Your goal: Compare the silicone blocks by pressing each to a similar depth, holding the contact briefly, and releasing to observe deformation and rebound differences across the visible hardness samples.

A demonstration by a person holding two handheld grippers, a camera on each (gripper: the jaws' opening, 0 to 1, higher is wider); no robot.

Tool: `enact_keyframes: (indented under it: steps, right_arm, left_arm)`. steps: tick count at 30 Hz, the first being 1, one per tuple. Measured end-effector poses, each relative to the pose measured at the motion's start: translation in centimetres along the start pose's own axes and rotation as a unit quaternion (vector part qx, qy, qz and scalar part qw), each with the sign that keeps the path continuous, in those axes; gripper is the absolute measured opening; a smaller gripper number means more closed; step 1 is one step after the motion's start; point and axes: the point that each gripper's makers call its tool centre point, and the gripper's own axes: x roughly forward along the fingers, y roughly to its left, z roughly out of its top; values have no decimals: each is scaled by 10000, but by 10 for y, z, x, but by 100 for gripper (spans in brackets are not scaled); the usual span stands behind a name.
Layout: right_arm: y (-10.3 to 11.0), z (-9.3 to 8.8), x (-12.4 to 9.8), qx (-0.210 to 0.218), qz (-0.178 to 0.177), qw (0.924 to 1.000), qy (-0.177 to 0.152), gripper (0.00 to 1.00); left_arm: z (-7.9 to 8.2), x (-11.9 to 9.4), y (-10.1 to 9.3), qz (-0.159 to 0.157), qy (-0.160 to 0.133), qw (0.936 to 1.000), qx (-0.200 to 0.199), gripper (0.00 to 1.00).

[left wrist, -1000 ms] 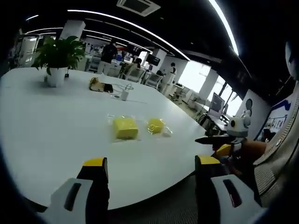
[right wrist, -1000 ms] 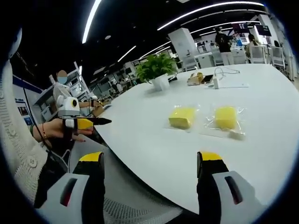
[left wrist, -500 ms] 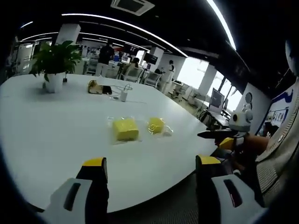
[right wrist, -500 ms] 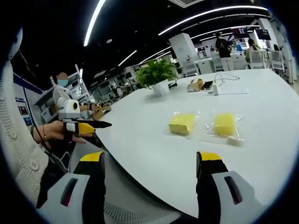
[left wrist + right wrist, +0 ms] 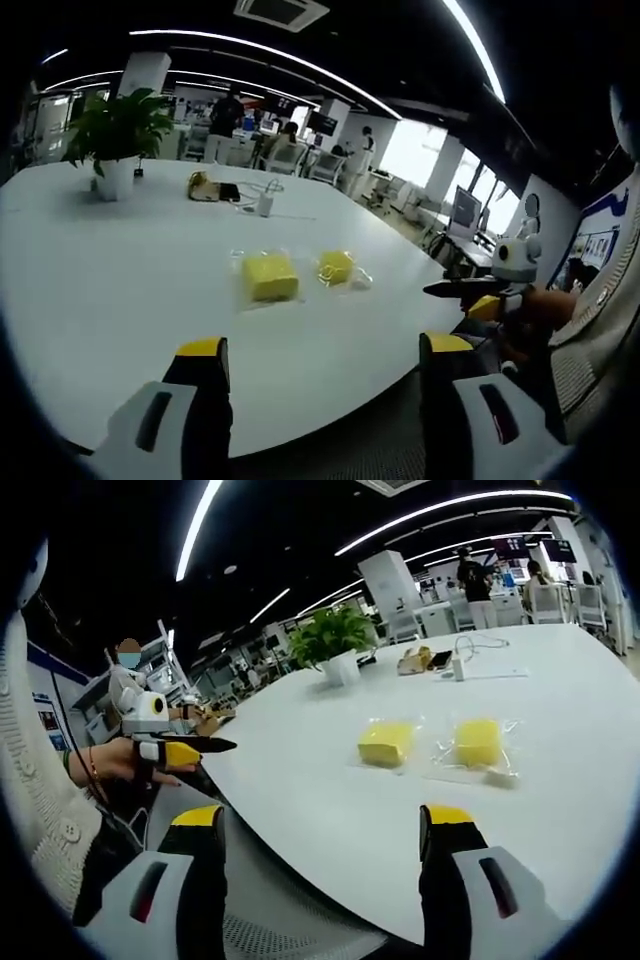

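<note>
The desk (image 5: 120, 280) has a smooth white top with a soft sheen that mirrors the ceiling lights faintly. Near its middle, the two silicone blocks (image 5: 269, 276) (image 5: 478, 742) look matt yellow and slightly spongy, each wrapped in clear, crinkled plastic film that glints at the folds. The left gripper (image 5: 320, 360) and the right gripper (image 5: 320, 830) have matt black jaws tipped with yellow pads, above glossy pale-grey plastic housings. Toward the desk's far edge, the plant pot (image 5: 113, 176) looks smooth and white, like glazed ceramic or plastic. The person's sleeve (image 5: 35, 790) is a ribbed, light knitted cloth.
</note>
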Motion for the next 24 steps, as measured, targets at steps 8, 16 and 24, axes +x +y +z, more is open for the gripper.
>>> enact_keyframes:
  steps: [8,16,24]
  right_arm:
    - [-4,-1,0,40,-26,10000,14,74]
    - [-7,0,-1,28,-53,10000,63,73]
    - [-13,2,-1,32,-94,9998,157,73]
  left_arm:
    - [-1,3,0,-24,44,10000,-16,76]
    - [18,10,6,-11,-105,9999,-28,76]
    - [31,26,16,-52,-145,9998,92,74]
